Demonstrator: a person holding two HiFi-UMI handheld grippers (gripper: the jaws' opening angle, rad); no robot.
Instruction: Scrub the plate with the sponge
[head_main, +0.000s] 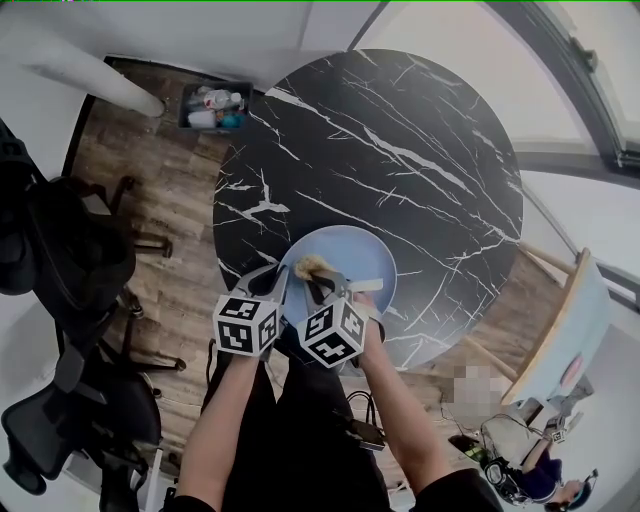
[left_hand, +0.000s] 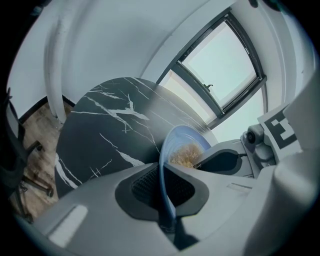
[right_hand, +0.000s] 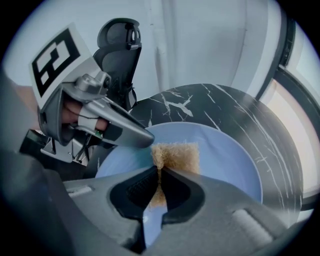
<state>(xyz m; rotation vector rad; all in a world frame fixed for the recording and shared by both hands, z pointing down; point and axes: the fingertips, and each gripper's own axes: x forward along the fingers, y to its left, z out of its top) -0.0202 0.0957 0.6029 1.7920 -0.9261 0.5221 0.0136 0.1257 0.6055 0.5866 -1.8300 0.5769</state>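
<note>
A light blue plate (head_main: 355, 258) lies at the near edge of the round black marble table (head_main: 400, 150). My left gripper (head_main: 281, 283) is shut on the plate's left rim; in the left gripper view the rim (left_hand: 165, 160) runs edge-on between the jaws of the left gripper (left_hand: 163, 174). A tan sponge (head_main: 309, 266) rests on the plate's near left part. My right gripper (head_main: 320, 285) is shut on the sponge and points steeply down. In the right gripper view the sponge (right_hand: 176, 154) sits pinched in the right gripper (right_hand: 160, 174) over the plate (right_hand: 227, 165), with the left gripper (right_hand: 131, 136) just beside it.
Black office chairs (head_main: 60, 260) stand on the wooden floor at the left. A dark bin with bottles (head_main: 213, 107) sits beyond the table's far left edge, near a white pole (head_main: 95, 78). A pale wooden chair (head_main: 570, 325) is at the right. Windows lie beyond the table.
</note>
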